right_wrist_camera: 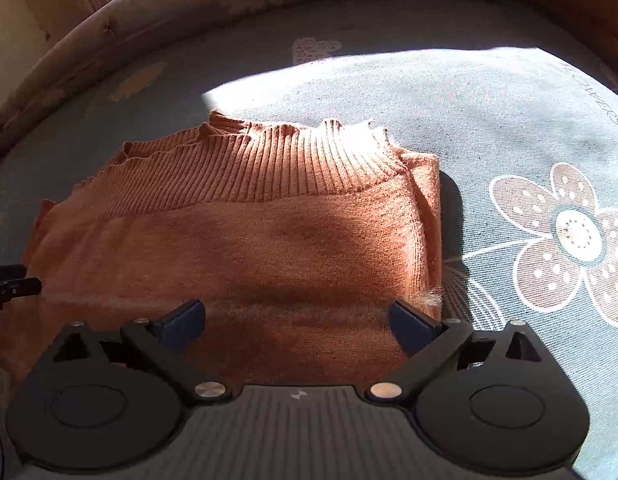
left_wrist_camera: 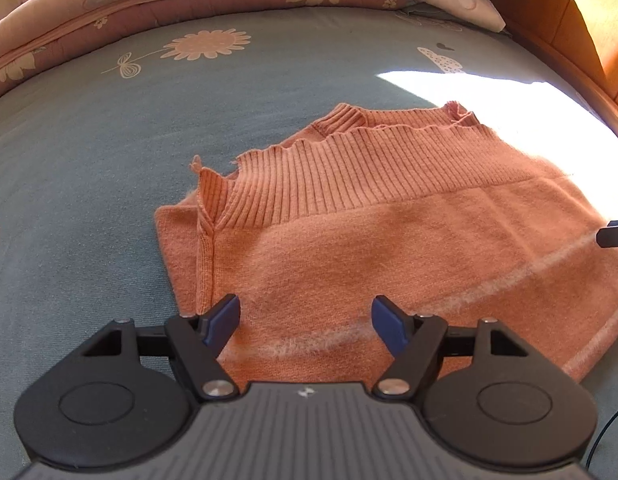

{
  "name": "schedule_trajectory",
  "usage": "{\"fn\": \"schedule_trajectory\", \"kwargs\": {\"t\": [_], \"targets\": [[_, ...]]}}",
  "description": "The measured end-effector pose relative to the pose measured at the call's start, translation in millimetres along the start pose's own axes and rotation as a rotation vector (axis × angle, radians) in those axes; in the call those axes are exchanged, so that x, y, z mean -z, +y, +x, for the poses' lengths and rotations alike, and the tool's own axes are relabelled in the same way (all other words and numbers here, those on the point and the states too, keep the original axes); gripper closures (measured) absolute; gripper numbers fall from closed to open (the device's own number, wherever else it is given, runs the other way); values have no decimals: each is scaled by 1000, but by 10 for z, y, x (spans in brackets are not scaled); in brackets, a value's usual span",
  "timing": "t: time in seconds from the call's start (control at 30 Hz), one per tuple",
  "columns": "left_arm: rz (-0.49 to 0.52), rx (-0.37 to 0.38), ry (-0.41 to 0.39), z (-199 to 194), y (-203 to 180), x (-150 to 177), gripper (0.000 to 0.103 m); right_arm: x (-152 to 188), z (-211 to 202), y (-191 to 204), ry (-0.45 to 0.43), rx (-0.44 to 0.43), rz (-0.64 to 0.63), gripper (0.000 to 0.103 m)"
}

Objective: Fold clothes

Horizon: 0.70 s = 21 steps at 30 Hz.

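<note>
Both tongs, left tongs and right tongs, gape wide and empty just above the orange sweater, which lies ahead of them on the bed already doubled into a compact stack, seemingly near finished.

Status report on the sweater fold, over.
Left claw open, right claw open, both empty over near edge. Orange sweater folded on blue bedsheet, ribbed hem on top. Nothing in the way.
</note>
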<state>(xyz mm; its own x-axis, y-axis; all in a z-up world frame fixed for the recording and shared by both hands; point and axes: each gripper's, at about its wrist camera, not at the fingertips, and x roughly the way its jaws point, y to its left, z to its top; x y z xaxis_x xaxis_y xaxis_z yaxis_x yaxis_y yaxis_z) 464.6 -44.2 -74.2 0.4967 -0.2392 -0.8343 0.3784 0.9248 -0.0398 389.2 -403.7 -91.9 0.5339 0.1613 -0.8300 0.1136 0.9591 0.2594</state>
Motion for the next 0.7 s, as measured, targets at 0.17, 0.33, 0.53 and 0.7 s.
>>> {"fn": "schedule_trajectory", "kwargs": {"t": [0.17, 0.33, 0.53, 0.7], "targets": [[50, 114, -41, 91, -206, -225, 29, 13, 50, 77, 8, 36, -21, 0], [-4, 127, -24, 292, -190, -280, 29, 42, 86, 156, 6, 79, -64, 0], [-38, 102, -12, 265, 62, -204, 29, 70, 126, 224, 7, 117, -114, 0], [-116, 41, 23, 273, 284, -157, 28, 19, 134, 243, 39, 125, -123, 0]]}}
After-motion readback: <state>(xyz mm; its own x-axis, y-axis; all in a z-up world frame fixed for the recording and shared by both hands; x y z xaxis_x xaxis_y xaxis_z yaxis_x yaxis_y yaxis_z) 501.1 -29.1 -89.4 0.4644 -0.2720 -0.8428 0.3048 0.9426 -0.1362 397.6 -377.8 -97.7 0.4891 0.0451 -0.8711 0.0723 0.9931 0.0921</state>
